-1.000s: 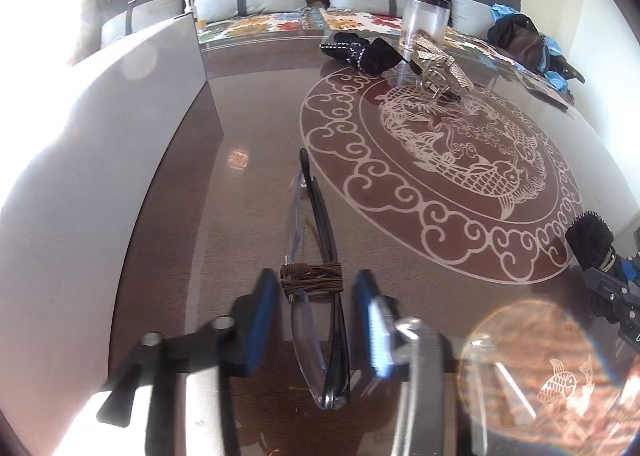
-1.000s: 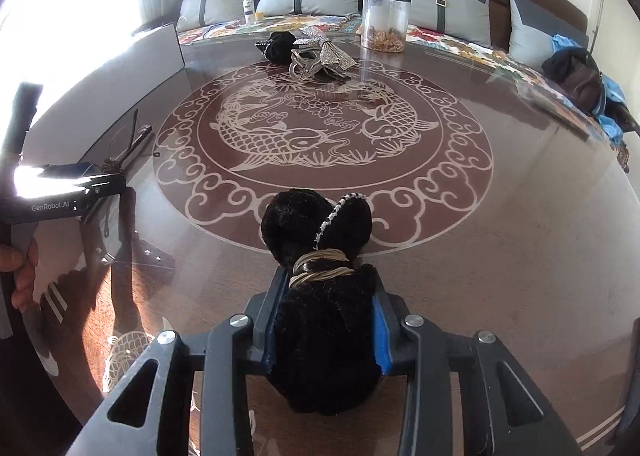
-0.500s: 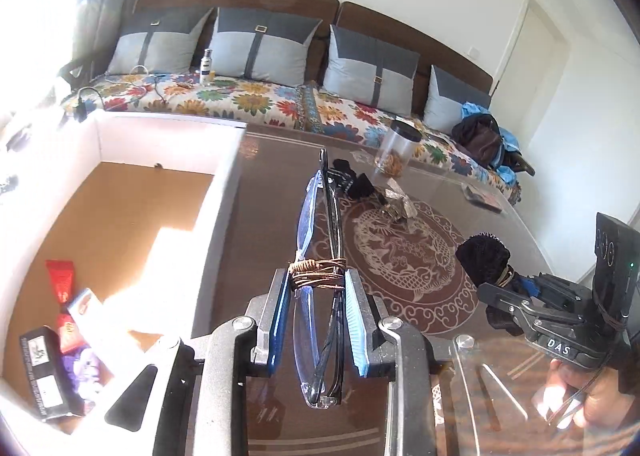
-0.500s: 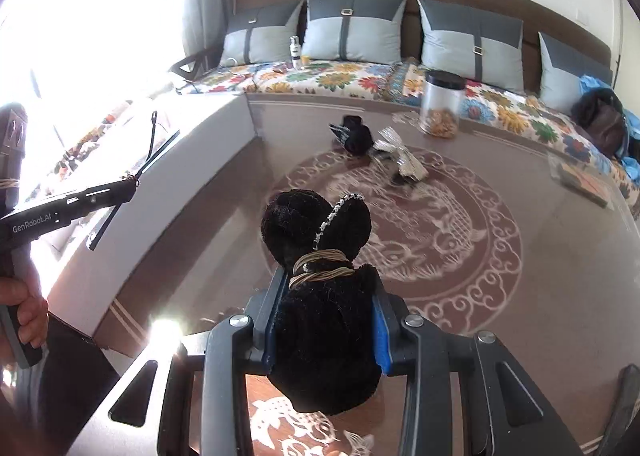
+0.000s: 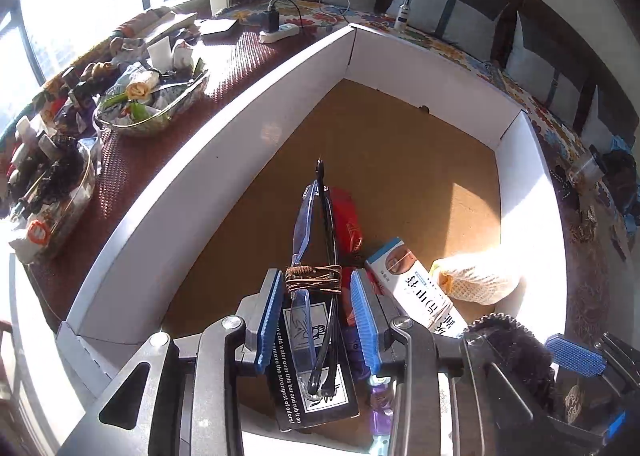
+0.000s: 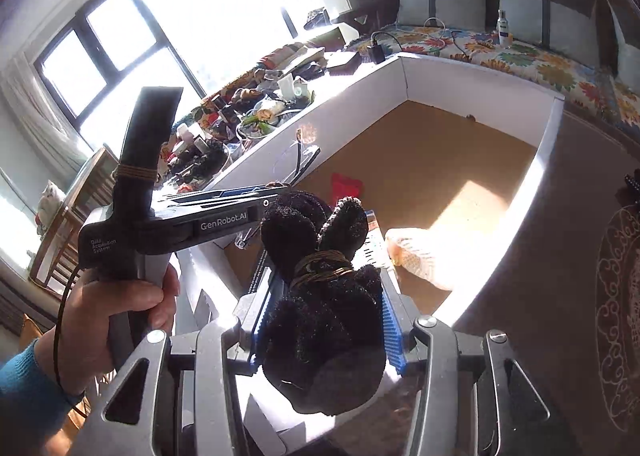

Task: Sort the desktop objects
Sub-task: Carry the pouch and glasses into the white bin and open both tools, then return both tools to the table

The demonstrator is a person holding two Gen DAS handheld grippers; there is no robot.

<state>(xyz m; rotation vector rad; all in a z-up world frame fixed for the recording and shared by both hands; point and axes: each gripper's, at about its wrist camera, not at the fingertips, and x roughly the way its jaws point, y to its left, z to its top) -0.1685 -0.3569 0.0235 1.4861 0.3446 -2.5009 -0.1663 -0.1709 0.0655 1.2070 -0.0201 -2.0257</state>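
The left claw (image 5: 316,320) grasps the folded clear-lens glasses (image 5: 316,240) above the white-walled cardboard box (image 5: 224,144), the right claw (image 6: 328,320) grasps the black fuzzy hair tie (image 6: 324,296) beside it; dropped from this height, the lenses could crack.

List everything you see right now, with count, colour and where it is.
Box: one, white walls, brown floor, beneath both grippers.
Glasses: one folded pair, blue-tinted lenses with dark arms, tied with brown cord, in the left hand-held gripper over the box.
Plush item: one, black, gold cord, in the right hand-held gripper.
Red packet: one, box floor.
Carton: one, white and blue, box floor.
Black packet: one, box floor.
Mesh item: one, cream, box's sunlit corner.
Hand: one, gripping the left handle.
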